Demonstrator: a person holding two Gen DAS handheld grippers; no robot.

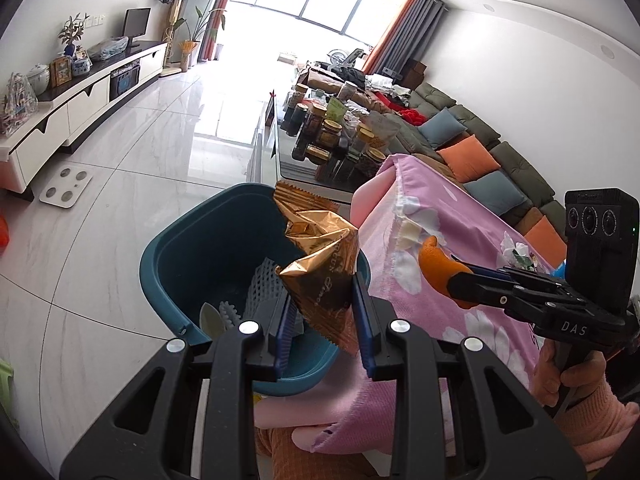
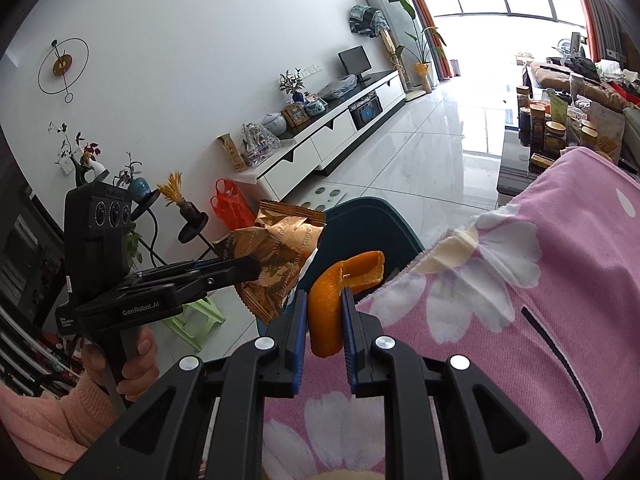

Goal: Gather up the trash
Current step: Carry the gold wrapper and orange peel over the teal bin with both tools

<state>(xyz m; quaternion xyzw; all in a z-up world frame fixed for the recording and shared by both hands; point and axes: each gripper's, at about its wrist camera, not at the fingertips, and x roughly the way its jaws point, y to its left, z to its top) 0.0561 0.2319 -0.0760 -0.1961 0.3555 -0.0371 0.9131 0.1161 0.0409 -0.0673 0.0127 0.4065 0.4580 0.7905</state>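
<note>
My left gripper (image 1: pixel 322 300) is shut on a crumpled gold foil wrapper (image 1: pixel 320 256), held above the teal trash bin (image 1: pixel 180 252) on the floor beside the table. Inside the bin lie a white mesh sleeve (image 1: pixel 262 292) and other scraps. My right gripper (image 2: pixel 325 312) is shut on a curled orange peel (image 2: pixel 332 300), hovering over the edge of the pink flowered tablecloth (image 2: pixel 540 320). In the left wrist view the right gripper (image 1: pixel 434 258) and its peel (image 1: pixel 434 258) sit to the right, over the cloth. The right wrist view shows the left gripper (image 2: pixel 262 266) with the wrapper (image 2: pixel 276 252) at left.
Crumpled white paper and small scraps (image 1: pixel 520 254) lie on the tablecloth (image 1: pixel 460 240) near its far side. A glass coffee table with several jars (image 1: pixel 336 136) stands beyond. A white bathroom scale (image 1: pixel 66 186) lies on the tiled floor. A green stool (image 2: pixel 196 316) stands near the left hand.
</note>
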